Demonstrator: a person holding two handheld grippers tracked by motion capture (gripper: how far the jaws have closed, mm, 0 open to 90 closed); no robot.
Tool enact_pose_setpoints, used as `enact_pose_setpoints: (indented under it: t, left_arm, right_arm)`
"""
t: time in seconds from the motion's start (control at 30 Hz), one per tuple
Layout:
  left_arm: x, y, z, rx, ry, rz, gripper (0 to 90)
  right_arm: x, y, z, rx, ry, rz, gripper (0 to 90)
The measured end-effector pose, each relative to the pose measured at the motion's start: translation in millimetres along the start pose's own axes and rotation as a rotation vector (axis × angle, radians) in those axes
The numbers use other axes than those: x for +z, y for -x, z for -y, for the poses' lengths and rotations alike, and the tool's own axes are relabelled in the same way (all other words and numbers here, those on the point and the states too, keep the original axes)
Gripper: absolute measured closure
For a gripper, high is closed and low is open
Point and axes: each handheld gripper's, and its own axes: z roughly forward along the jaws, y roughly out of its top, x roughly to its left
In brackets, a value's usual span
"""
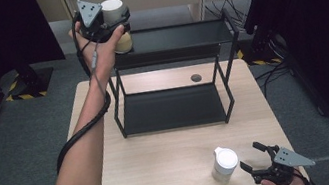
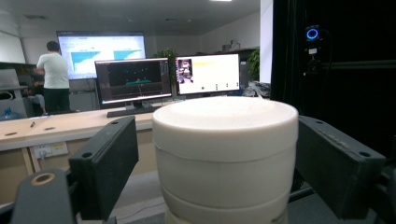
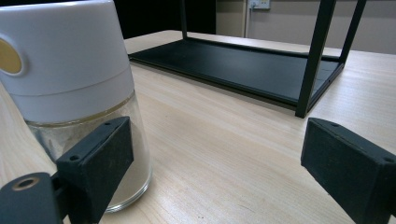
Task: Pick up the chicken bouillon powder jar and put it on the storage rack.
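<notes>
Black metal two-tier rack [image 1: 225, 42] holds a white-capped jar [image 1: 116, 22] at its top shelf's far-left edge, between the left gripper [image 1: 113, 27]'s parted jaws, gaps either side. Near right, the open right gripper [image 1: 253, 154] sits just beside a second white-lidded glass jar [image 1: 225, 164] on bare wooden table [image 1: 164, 163].

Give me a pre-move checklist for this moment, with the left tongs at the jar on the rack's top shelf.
1. Left tongs open, pads clear of the white-capped jar: ok.
2. That jar on the rack's top shelf: ok; fully seated: cannot tell.
3. Right tongs open: ok.
4. Second jar upright on the table: ok.
5. Second jar centred between the right tongs: not ok; it sits by one pad.
6. Lower shelf free: ok.
</notes>
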Motion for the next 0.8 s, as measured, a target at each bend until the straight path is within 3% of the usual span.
enact_pose_setpoints:
  t: [0.13, 0.47, 0.8]
  left_arm:
    - [-8.5, -0.9, -0.8, 0.022, 0.001, 0.014, 13.6]
    - [-33.1, -1.0, 7.3, 0.034, 0.023, 0.023, 13.2]
    - [-55.5, 1.9, 30.9, 0.035, 0.065, 0.036, 13.7]
  right_arm:
    - [0.3, -0.7, -0.5, -0.005, -0.003, 0.001, 9.5]
    - [0.7, -1.8, -1.4, -0.012, -0.008, 0.004, 9.5]
    - [0.6, -2.0, -1.1, -0.014, -0.006, 0.005, 9.5]
